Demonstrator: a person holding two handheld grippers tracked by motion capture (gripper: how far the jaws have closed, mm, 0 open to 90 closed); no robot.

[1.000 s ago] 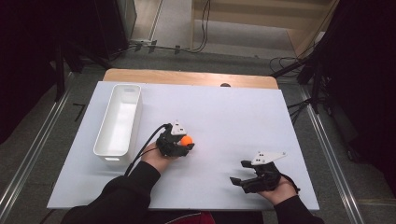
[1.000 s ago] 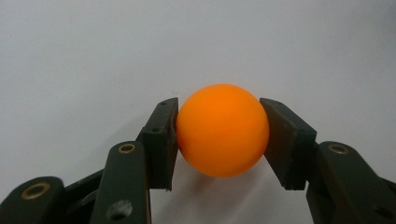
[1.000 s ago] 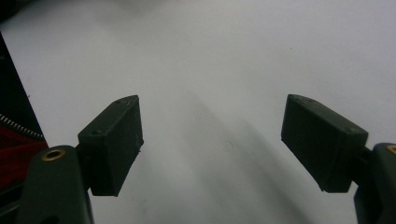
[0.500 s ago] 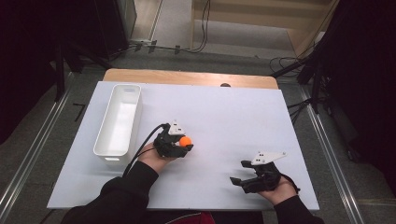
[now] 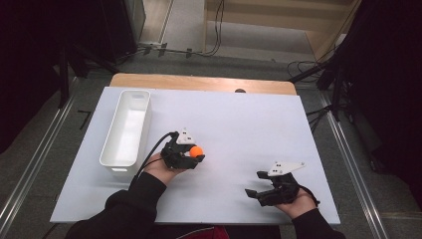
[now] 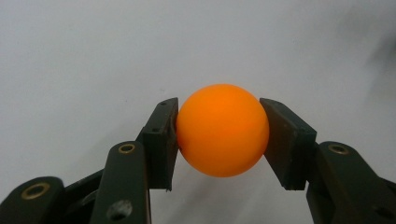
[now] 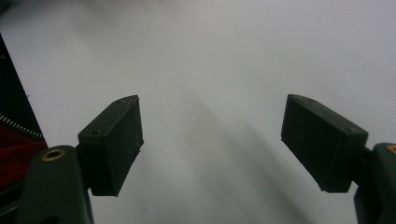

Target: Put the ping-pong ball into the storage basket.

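Observation:
An orange ball [image 5: 196, 151] sits between the jaws of my left gripper [image 5: 195, 154], just right of the white bin and near the table's middle left. In the left gripper view both pads press on the ball [image 6: 222, 129], so the left gripper [image 6: 219, 140] is shut on it above the white sheet. My right gripper [image 5: 253, 185] rests at the front right of the table, pointing left. Its jaws stand wide apart with only bare white surface between them in the right gripper view [image 7: 212, 140].
A long white bin [image 5: 127, 127] lies lengthwise at the left of the white table sheet [image 5: 239, 124]. A wooden strip [image 5: 199, 83] runs along the far edge. Cables and dark stands lie on the floor beyond.

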